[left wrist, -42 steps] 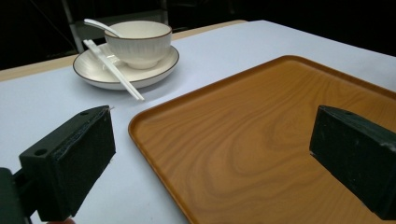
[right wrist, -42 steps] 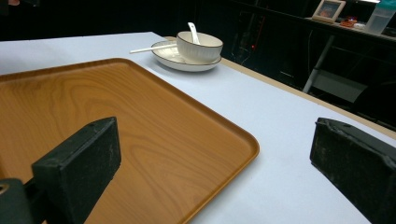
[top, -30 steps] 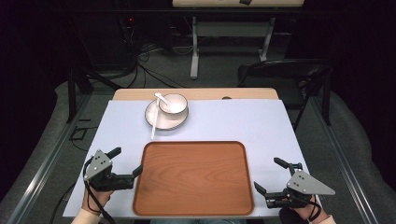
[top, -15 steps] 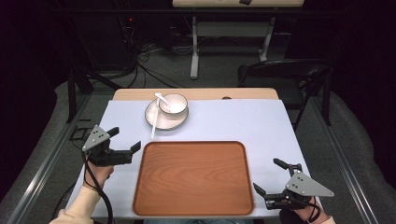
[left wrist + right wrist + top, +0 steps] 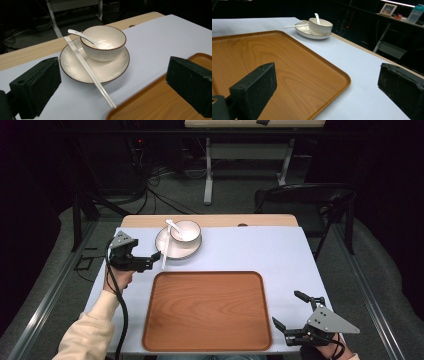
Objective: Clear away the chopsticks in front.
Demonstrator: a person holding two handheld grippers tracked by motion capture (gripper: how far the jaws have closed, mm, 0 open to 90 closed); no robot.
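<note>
White chopsticks (image 5: 87,68) lean on the brown-rimmed saucer (image 5: 72,67) beside your left gripper (image 5: 150,260), which has moved up, jaws wide. Your right gripper (image 5: 290,312) stays below the saucer, jaws wide.

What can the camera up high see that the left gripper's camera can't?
The high view alone takes in the person's sleeve, the right gripper, open, and a dark chair behind the table. The left gripper view alone gives a close look at the thin white chopsticks resting across the plate. Both show the bowl, the spoon and the wooden tray.
</note>
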